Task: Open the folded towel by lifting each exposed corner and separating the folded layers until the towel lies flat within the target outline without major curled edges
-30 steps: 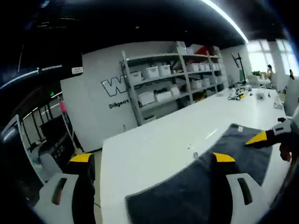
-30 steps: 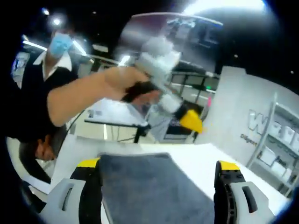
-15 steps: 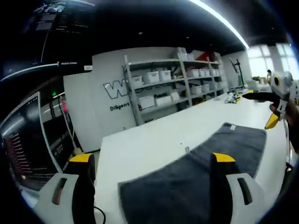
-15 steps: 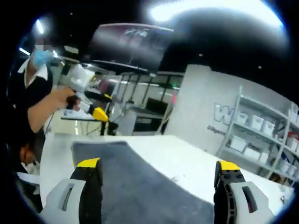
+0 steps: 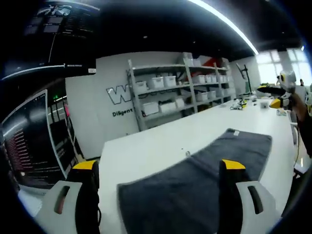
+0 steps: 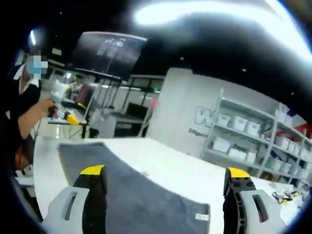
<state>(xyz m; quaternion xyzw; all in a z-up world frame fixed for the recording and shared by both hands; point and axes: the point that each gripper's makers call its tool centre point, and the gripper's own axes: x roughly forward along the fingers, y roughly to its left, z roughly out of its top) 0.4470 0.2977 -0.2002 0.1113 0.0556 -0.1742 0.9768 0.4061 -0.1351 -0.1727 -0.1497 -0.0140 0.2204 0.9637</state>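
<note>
Holding both grippers high over the bench [image 5: 146, 151], we keep the left gripper [image 5: 158, 165] and right gripper [image 6: 165, 171] spread wide, nothing in either. Our towel [image 5: 195, 185] lies along the lower middle of both views, seemingly flat. We judge the next job is pressing down any curled edge. Upper right, shelves [image 5: 180, 92] carry white bins [image 5: 157, 82]; we cannot tell their contents.

A dark grey towel [image 5: 204, 180] lies spread flat on the white table [image 5: 151, 151], a small white tag at one corner.
</note>
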